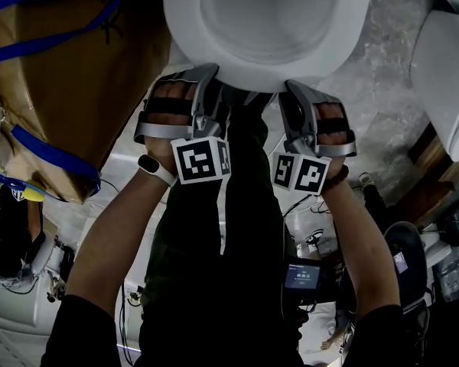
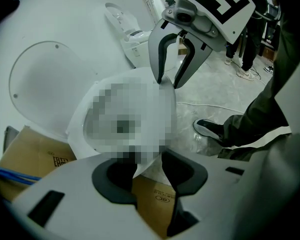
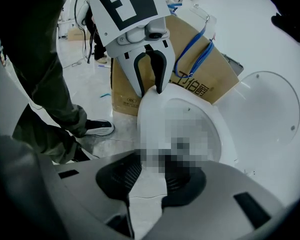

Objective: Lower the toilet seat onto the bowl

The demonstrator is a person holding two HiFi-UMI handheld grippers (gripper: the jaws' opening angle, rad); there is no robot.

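Both left gripper (image 1: pixel 214 90) and right gripper (image 1: pixel 289 90) at toilet seat (image 1: pixel 187 21) front edge, fingers (image 2: pixel 115 176) wide astride

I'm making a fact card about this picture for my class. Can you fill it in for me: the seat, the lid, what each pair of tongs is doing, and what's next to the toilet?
toilet seat: low over the bowl; can't tell if it rests on it
lid: standing up behind the seat
left tongs: apart, the seat's front rim between them
right tongs: apart, on the same rim beside the left
next to the toilet: cardboard box with blue straps
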